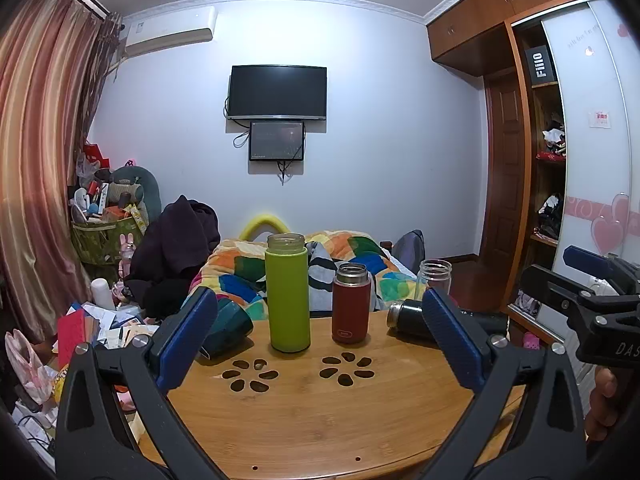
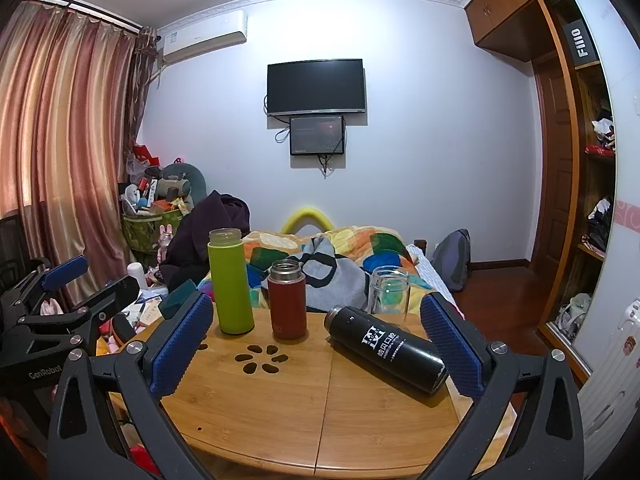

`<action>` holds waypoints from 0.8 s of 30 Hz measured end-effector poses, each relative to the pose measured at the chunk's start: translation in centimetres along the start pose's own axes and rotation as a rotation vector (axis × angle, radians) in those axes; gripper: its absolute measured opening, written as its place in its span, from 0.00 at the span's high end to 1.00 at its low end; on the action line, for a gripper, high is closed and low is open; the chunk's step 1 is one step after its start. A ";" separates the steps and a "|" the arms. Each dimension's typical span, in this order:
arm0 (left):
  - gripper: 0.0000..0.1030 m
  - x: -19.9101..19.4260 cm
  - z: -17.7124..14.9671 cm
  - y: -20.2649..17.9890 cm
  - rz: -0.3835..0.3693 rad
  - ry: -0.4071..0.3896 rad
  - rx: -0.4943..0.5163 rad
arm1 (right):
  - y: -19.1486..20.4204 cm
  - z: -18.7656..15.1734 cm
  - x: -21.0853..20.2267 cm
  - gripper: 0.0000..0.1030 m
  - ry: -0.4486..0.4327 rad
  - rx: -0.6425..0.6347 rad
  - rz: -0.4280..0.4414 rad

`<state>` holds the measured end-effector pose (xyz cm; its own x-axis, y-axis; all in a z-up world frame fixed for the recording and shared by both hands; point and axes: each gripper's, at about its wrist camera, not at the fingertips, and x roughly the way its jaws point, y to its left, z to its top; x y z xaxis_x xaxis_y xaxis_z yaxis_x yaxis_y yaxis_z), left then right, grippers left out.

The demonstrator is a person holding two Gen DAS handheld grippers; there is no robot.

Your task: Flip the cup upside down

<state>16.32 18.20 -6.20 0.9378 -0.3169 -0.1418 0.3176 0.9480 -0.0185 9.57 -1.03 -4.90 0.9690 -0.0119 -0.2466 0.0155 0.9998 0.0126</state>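
On the round wooden table [image 1: 320, 412] [image 2: 304, 412] stand a tall green cup [image 1: 288, 292] [image 2: 231, 282], a red cup [image 1: 351, 303] [image 2: 287, 300] and a clear glass cup [image 1: 435, 278] [image 2: 389, 290], all upright with open mouths. A black cup [image 1: 408, 318] [image 2: 386, 350] lies on its side at the right. A dark teal cup [image 1: 228, 326] [image 2: 178, 294] lies at the left edge. My left gripper [image 1: 320, 340] and my right gripper [image 2: 316, 348] are both open and empty, held above the table's near side.
A bed with a colourful quilt [image 1: 360, 256] lies behind the table. Clutter and papers [image 1: 104, 320] sit to the left by the curtain. A wardrobe [image 2: 576, 184] stands at the right. Each gripper shows in the other's view, the right one [image 1: 592, 300] and the left one [image 2: 60, 300].
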 end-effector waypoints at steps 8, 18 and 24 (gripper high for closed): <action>0.00 -0.3 -0.1 0.0 0.004 -0.009 0.006 | 0.1 0.1 0.0 0.00 -0.001 -0.004 0.000; 0.00 -0.5 -0.2 -0.2 0.007 -0.004 -0.002 | 0.2 0.1 0.0 0.00 -0.003 -0.004 0.000; 0.00 -0.3 0.0 0.1 0.009 -0.003 -0.008 | 0.3 0.4 0.0 0.00 -0.003 -0.007 0.004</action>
<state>16.08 18.37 -6.19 0.9412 -0.3081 -0.1387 0.3077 0.9512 -0.0250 9.65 -0.70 -4.45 0.9698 -0.0076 -0.2439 0.0096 0.9999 0.0072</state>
